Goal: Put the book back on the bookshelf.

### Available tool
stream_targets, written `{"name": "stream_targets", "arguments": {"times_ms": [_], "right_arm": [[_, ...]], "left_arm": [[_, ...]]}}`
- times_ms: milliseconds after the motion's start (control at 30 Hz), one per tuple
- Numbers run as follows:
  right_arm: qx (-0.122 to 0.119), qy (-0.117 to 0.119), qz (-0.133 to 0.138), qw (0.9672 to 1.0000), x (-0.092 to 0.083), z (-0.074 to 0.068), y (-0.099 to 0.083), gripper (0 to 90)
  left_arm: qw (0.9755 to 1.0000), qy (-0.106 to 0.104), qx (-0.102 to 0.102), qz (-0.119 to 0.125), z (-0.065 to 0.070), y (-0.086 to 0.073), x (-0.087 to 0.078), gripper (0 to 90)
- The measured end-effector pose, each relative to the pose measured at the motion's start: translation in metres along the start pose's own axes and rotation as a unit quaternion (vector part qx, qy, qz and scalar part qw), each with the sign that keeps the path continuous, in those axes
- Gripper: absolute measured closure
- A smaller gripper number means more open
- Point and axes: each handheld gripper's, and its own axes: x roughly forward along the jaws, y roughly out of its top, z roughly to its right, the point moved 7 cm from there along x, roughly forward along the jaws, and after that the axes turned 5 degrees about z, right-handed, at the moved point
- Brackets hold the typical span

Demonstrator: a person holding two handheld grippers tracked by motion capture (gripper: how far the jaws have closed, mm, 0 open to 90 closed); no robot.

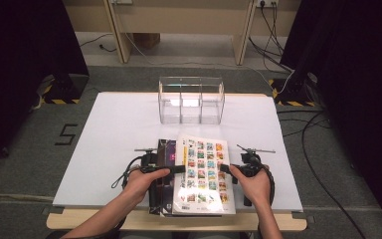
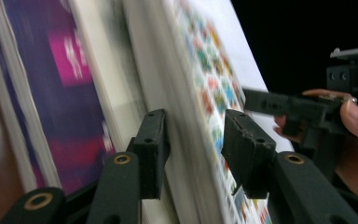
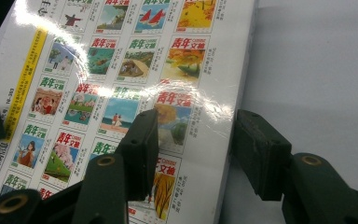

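The magazine point(image 1: 205, 172) with the grid of small colourful cover pictures lies on top of a short stack at the near edge of the white surface point(image 1: 119, 129), between the person's 2 hands. Under it, at the left, a dark magazine point(image 1: 166, 152) with a purple and pink cover sticks out.

The left gripper view shows what the high view cannot: the stack seen edge-on, with the pale page edges point(image 2: 140, 88) of several issues layered between the purple cover and the picture-grid cover. The left gripper point(image 2: 193, 149) has its 2 black jaws about half open, one on each side of the top magazine's edge; the picture is blurred, and I cannot tell whether the pads press on it.

The right gripper view shows the glossy cover close up, with glare across the printed red characters and a yellow strip point(image 3: 25, 74) down one side. The right gripper point(image 3: 193, 149) is open, its jaws straddling the magazine's right edge, one above the cover and one above the bare surface.

Farther back in the high view stands a clear plastic organiser point(image 1: 191, 99), box-shaped, with 3 compartments.
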Motion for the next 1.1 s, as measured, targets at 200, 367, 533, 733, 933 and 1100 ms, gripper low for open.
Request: {"name": "stream_targets", "arguments": {"times_ms": [200, 367, 533, 733, 933, 1100], "right_arm": [[0.002, 0.005, -0.004, 1.0000, 0.001, 0.000, 0.001, 50.3], [-0.005, 0.022, -0.024, 0.9995, 0.003, 0.002, 0.013, 49.8], [-0.007, 0.016, -0.029, 0.9994, 0.017, 0.009, 0.041, 47.7], [0.011, 0.025, -0.055, 0.9981, 0.043, 0.011, 0.065, 49.8], [0.032, 0.036, -0.058, 0.9972, 0.056, 0.012, 0.073, 47.9], [0.055, 0.061, -0.067, 0.9943, 0.066, 0.014, 0.076, 45.2]], "left_arm": [[0.9994, -0.009, 0.032, 0.004, 0.004, -0.004, 0.001, 70.6], [0.9974, -0.014, 0.070, -0.011, 0.003, -0.003, -0.004, 74.6], [0.9961, -0.017, 0.085, -0.017, -0.005, -0.002, -0.010, 74.5], [0.9959, -0.019, 0.087, -0.015, -0.010, -0.003, -0.013, 74.1], [0.9960, -0.022, 0.086, -0.016, -0.013, -0.003, -0.012, 73.4], [0.9959, -0.021, 0.087, -0.015, -0.014, -0.003, -0.012, 72.8]]}}
